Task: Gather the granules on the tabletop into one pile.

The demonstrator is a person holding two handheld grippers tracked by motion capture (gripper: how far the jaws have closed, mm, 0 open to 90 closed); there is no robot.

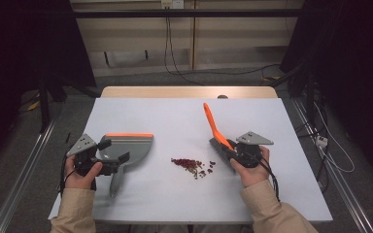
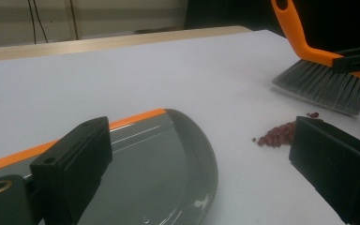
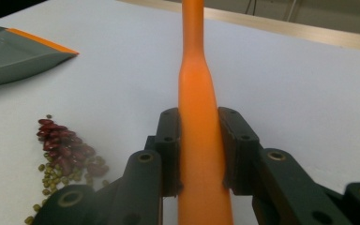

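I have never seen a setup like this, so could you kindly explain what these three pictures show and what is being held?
A person sits at a white table with a hand-held two-jaw gripper in each hand. One picture looks down from above; the other two come from cameras riding on the grippers. The left gripper hangs open over a grey dustpan with an orange edge, its pads clear of the pan. The right gripper is clamped on the orange handle of a small brush with grey bristles. Between them lies a little pile of red and green beans.
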